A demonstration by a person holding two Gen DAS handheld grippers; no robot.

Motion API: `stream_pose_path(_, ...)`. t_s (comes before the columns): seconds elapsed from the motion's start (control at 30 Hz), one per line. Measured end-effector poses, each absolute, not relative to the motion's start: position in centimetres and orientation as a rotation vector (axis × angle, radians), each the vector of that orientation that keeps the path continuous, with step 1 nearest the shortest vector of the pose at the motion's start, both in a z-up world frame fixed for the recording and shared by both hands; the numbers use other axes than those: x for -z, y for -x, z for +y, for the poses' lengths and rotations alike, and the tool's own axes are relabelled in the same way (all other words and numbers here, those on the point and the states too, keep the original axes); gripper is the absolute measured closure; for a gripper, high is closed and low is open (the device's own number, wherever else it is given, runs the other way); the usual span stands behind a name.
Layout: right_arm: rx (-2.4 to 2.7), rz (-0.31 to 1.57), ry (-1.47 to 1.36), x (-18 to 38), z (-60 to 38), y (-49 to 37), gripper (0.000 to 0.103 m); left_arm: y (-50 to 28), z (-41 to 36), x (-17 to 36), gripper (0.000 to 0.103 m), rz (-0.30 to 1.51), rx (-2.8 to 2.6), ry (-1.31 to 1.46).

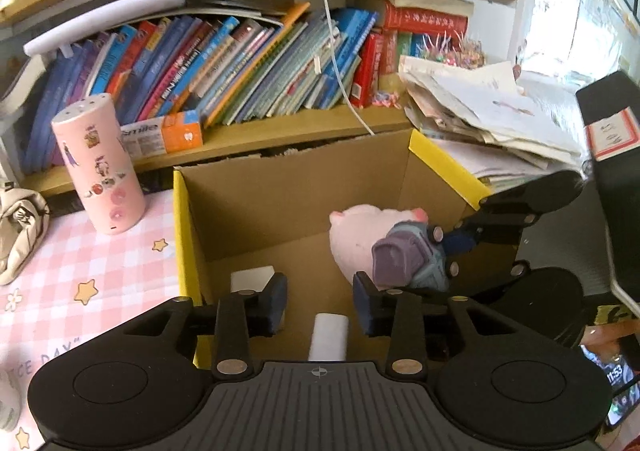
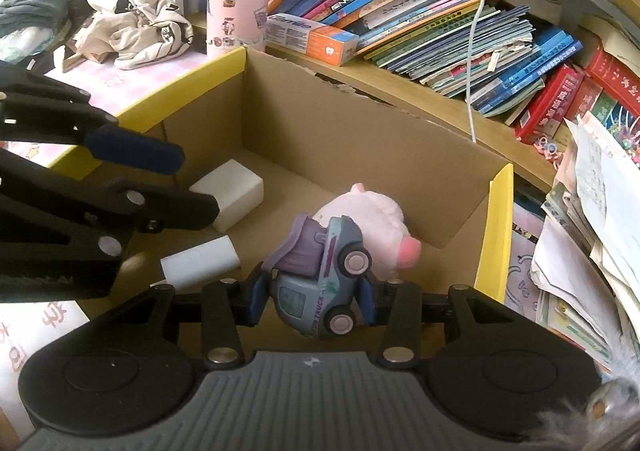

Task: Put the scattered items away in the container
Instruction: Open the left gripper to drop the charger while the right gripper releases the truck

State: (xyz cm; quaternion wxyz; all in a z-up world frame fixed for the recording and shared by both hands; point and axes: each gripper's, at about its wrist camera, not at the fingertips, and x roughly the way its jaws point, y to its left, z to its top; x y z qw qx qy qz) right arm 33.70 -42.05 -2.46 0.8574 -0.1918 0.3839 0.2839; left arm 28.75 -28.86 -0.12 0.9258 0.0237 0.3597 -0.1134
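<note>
Clamped between our right gripper's (image 2: 312,301) 2 pads at the bottom centre of the right wrist view, the toy truck (image 2: 320,279) hangs tipped on its side over the cardboard box (image 2: 360,139), which we judge is the spot to let it drop among what is already inside. Just behind it in mid-frame lies the pink plush pig (image 2: 368,223), with 2 white blocks (image 2: 230,193) at lower left on the box floor. Our left gripper (image 1: 320,301) hovers over the box with fingers apart and nothing between them, presumably free for another item.
</note>
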Motion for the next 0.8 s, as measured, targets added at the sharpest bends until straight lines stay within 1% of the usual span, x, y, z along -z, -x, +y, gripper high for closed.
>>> stream_pose_path(0.07,-0.594,0.807,0.402,2.5,-42.0,-33.7,0.061,-28.5,-28.7,-0.1,0.060,0.729,0.227,-0.042)
stream_pose_path(0.23,-0.582,0.805,0.398,2.4,-41.9,-33.6,0.058,-28.1,-28.3,-0.4,0.060,0.723,0.212,-0.034)
stream_pose_path(0.33,-0.576,0.799,0.383,2.2,-42.1,-33.4,0.049,-27.8,-28.0,-0.5,0.060,0.720,0.201,-0.030)
stream_pose_path(0.37,-0.575,0.795,0.377,2.0,-42.1,-33.3,0.043,-27.7,-28.0,-0.5,0.059,0.718,0.197,-0.030)
stream_pose_path(0.43,-0.576,0.780,0.371,1.6,-42.2,-33.0,0.041,-27.5,-27.9,-0.7,0.055,0.714,0.189,-0.033)
stream_pose_path(0.47,-0.576,0.772,0.370,1.4,-42.2,-32.8,0.040,-27.3,-27.9,-0.7,0.053,0.711,0.186,-0.034)
stream_pose_path(0.73,-0.553,0.729,0.351,0.0,-42.4,-31.5,0.039,-25.9,-27.7,-1.4,0.053,0.683,0.180,-0.029)
stream_pose_path(0.8,-0.542,0.719,0.346,-0.2,-42.6,-31.0,0.036,-25.5,-27.6,-1.6,0.053,0.676,0.179,-0.027)
